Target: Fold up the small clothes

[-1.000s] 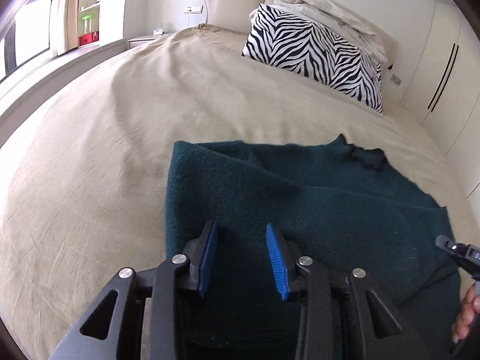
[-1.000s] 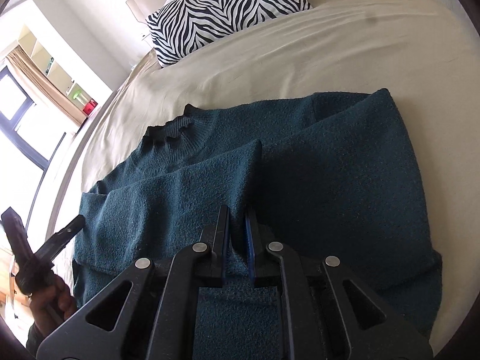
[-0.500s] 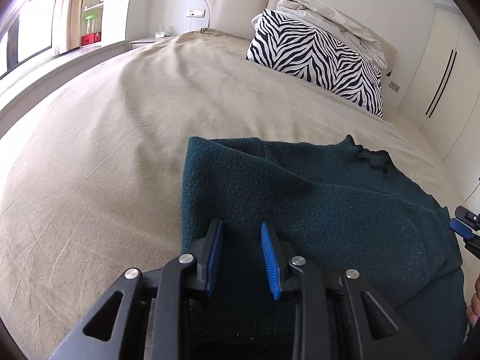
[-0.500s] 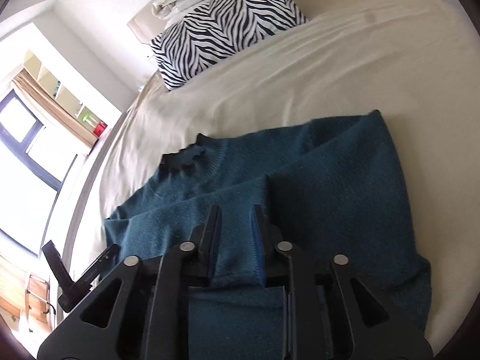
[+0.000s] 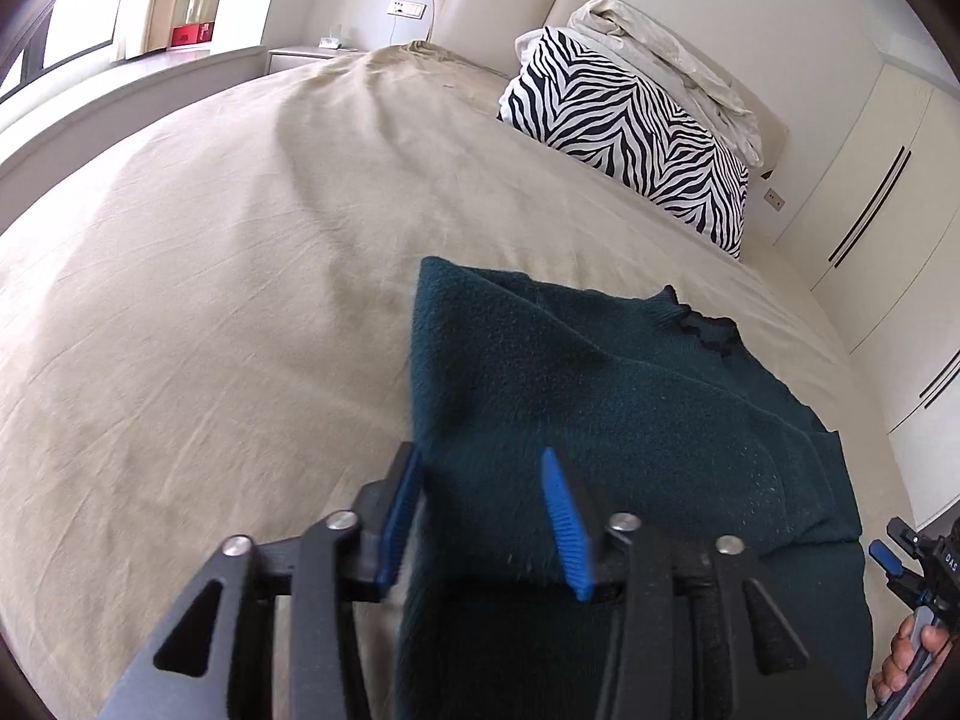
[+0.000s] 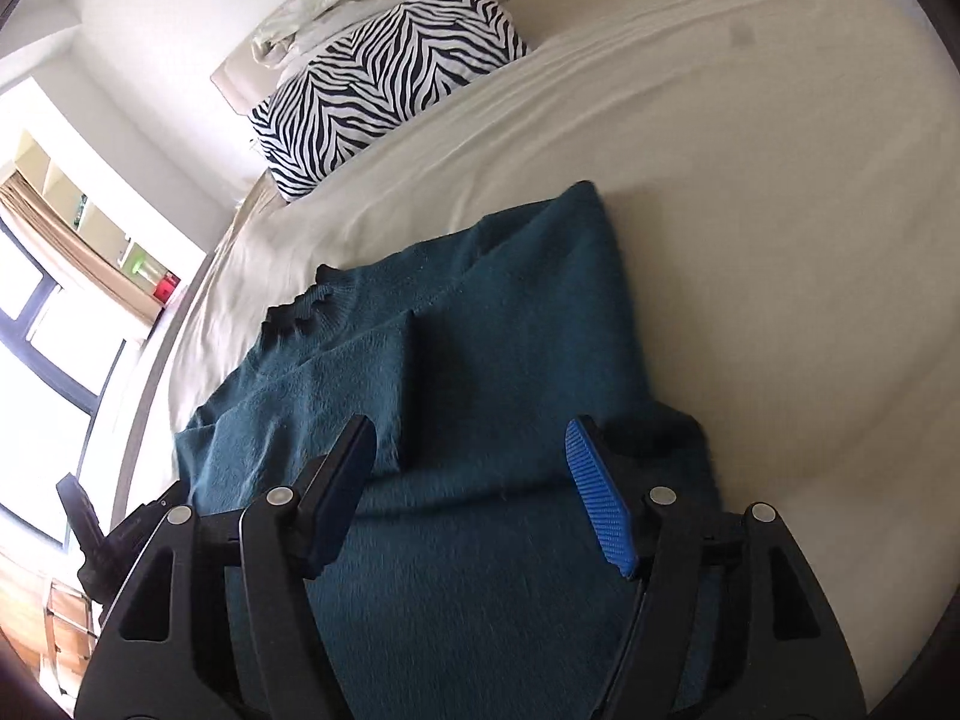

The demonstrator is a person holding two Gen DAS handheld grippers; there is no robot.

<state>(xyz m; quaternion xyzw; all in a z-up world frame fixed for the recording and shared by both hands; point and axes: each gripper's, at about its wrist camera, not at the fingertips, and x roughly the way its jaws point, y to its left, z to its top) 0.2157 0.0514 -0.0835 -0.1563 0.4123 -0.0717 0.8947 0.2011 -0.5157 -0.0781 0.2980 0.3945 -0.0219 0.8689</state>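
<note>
A dark teal knit sweater (image 5: 600, 420) lies flat on the bed, both sleeves folded in over the body, its collar toward the pillows; it also shows in the right wrist view (image 6: 480, 390). My left gripper (image 5: 480, 480) is open and empty above the sweater's left edge near the hem. My right gripper (image 6: 471, 462) is wide open and empty above the sweater's right side near the hem. The right gripper's tip shows at the left wrist view's right edge (image 5: 900, 558).
The beige bed sheet (image 5: 210, 300) spreads out to the left and far side. A zebra-print pillow (image 5: 630, 132) and a bundled white cover (image 5: 660, 54) lie at the headboard. White wardrobes (image 5: 888, 180) stand to the right. A window (image 6: 36, 360) is on the left.
My right gripper let go of the folded sleeve and opened wide, pulling back. My left gripper opened wider and shifted toward the sweater's left edge.
</note>
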